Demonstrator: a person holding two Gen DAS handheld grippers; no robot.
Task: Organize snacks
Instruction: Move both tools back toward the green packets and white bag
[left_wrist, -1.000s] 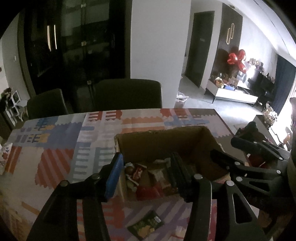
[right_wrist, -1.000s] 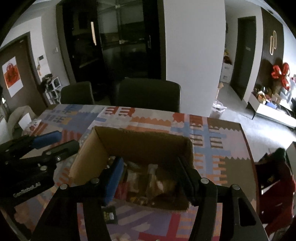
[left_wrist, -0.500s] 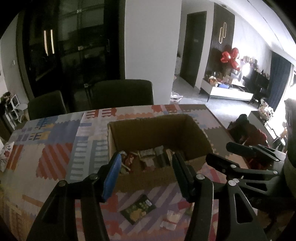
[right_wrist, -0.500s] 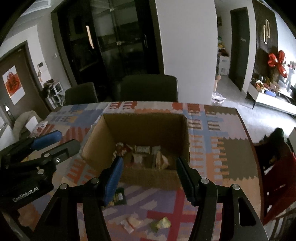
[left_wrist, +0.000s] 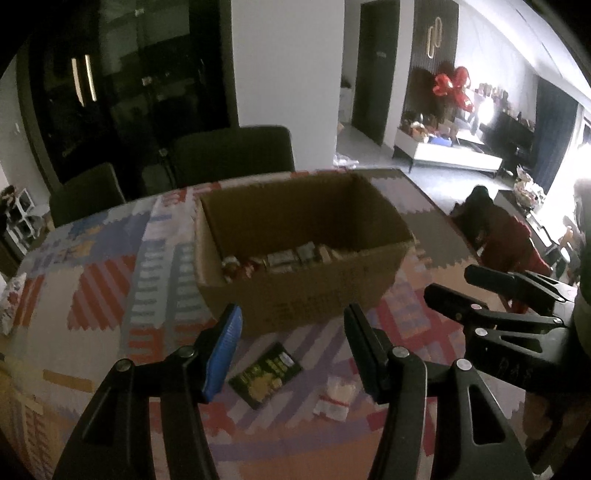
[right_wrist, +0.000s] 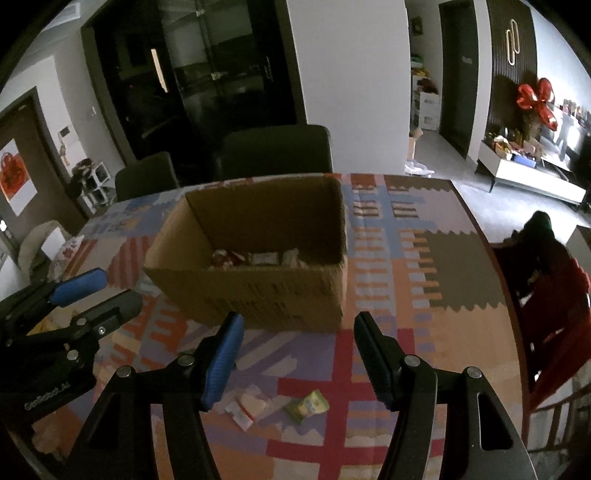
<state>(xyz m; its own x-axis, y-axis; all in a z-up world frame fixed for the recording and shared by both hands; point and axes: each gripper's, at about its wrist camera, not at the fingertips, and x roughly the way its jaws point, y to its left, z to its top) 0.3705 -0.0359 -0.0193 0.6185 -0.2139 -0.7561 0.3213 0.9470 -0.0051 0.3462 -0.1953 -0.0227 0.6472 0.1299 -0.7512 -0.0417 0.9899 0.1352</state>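
Nearest, in the left wrist view: left gripper (left_wrist: 291, 332), fingers apart, nothing between them. Right gripper (right_wrist: 297, 341), seen from its own camera, likewise apart and empty; jaws just opening a little further.

Just beyond the left fingertips, at six o'clock from the box: dark green snack packet (left_wrist: 265, 374) lying flat on the patterned tablecloth (left_wrist: 92, 295), long axis running from seven to one o'clock, its far end towards the box. At about three o'clock from it, near but apart: small white packet (left_wrist: 334, 400), crumpled. In the right wrist view, a yellow-green packet (right_wrist: 306, 404) just beside that white one, skewed, long axis roughly eight to two o'clock.

Farther on: open cardboard box (left_wrist: 295, 295), long side across the view, several wrapped snacks already on its floor.

Beyond, at twelve o'clock: two dark chairs (left_wrist: 229, 155) at the table's far edge.

Likely trouble: flat packets hard to pinch off cloth, so a slip or bunched fabric; grippers close together, so a possible clash; a careless drop catching the box rim.
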